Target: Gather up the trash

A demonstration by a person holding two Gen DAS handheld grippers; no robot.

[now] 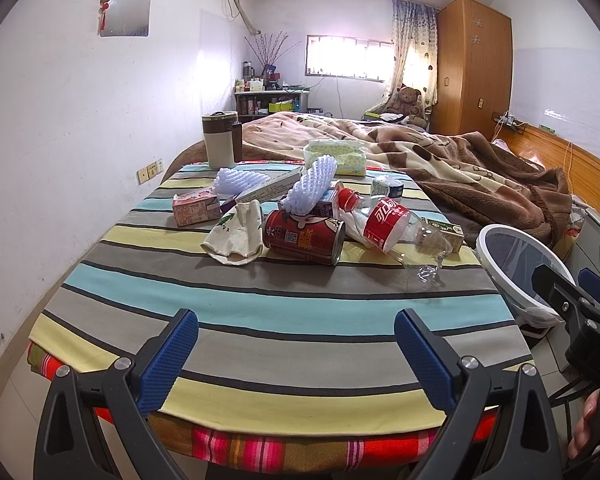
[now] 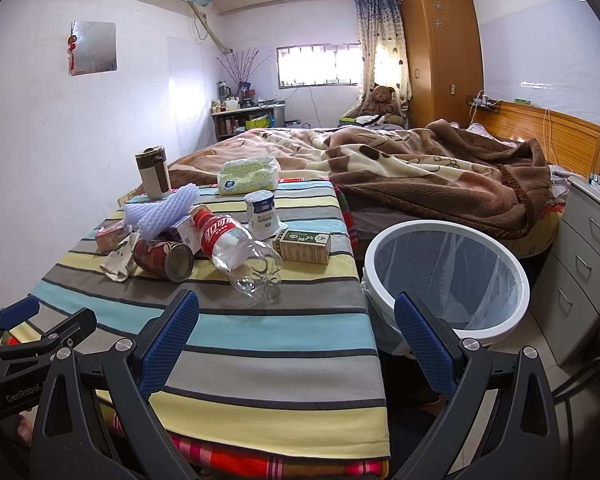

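Observation:
Trash lies in a pile on the striped table point(image 1: 260, 300): a red can point(image 1: 304, 238) on its side, a clear plastic bottle point(image 1: 396, 228) with a red label, a crumpled paper cup point(image 1: 236, 236), white foam nets point(image 1: 310, 186), small cartons point(image 1: 194, 208) and a green box point(image 2: 302, 246). A white trash bin point(image 2: 446, 280) with a liner stands on the floor right of the table. My left gripper point(image 1: 296, 354) is open and empty over the table's near edge. My right gripper point(image 2: 296, 346) is open and empty, between the table's right edge and the bin.
A brown-lidded mug point(image 1: 220, 140), a tissue pack point(image 1: 336, 156) and a yogurt cup point(image 2: 264, 214) stand at the table's far end. A bed with a brown blanket point(image 2: 440, 172) lies behind. Grey drawers point(image 2: 588, 248) stand at the right.

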